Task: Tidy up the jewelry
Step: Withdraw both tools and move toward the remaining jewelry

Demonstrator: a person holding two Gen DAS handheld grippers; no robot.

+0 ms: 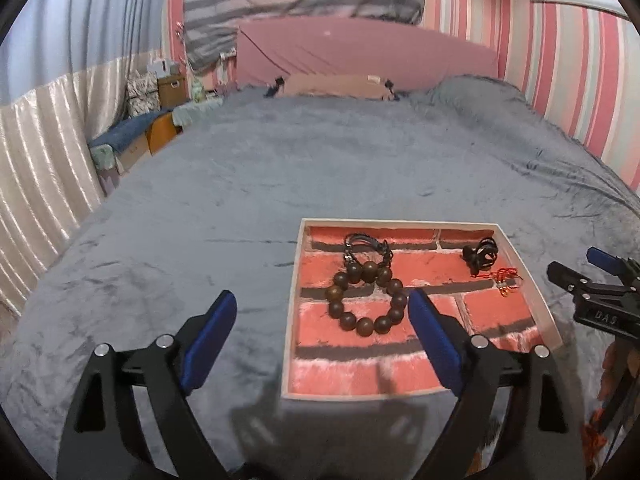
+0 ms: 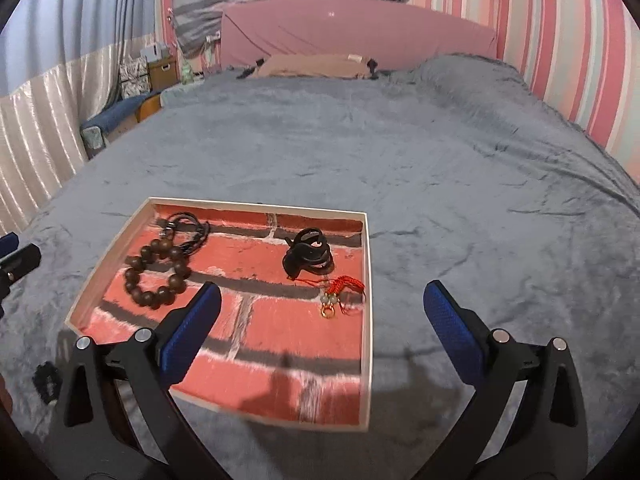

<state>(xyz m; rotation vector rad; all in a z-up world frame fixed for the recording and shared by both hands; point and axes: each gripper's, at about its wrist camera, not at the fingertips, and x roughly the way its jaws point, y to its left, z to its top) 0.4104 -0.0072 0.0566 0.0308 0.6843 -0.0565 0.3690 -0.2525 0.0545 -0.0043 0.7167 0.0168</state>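
Observation:
A shallow white-rimmed tray (image 1: 295, 280) (image 2: 370, 280) with a red brick-pattern floor lies on the grey bedspread. In it rest a brown wooden bead bracelet (image 1: 366, 300) (image 2: 156, 276), a black cord piece (image 1: 366, 246) (image 2: 186, 230) touching the beads at the far side, a black looped item (image 1: 480, 256) (image 2: 306, 256), and a red tasselled charm with gold rings (image 1: 506, 280) (image 2: 340, 292). My left gripper (image 1: 322, 312) hovers above the tray's near left part, open and holding nothing. My right gripper (image 2: 322, 304) hangs over the tray's right edge, open and holding nothing; it also shows at the right (image 1: 576, 272).
The grey bedspread (image 1: 280, 168) (image 2: 480, 160) stretches far behind the tray to a pink headboard (image 1: 360, 56) with a tan pillow. Boxes and a curtain stand off the left side. A small black object (image 2: 46, 380) lies on the bedspread at the near left.

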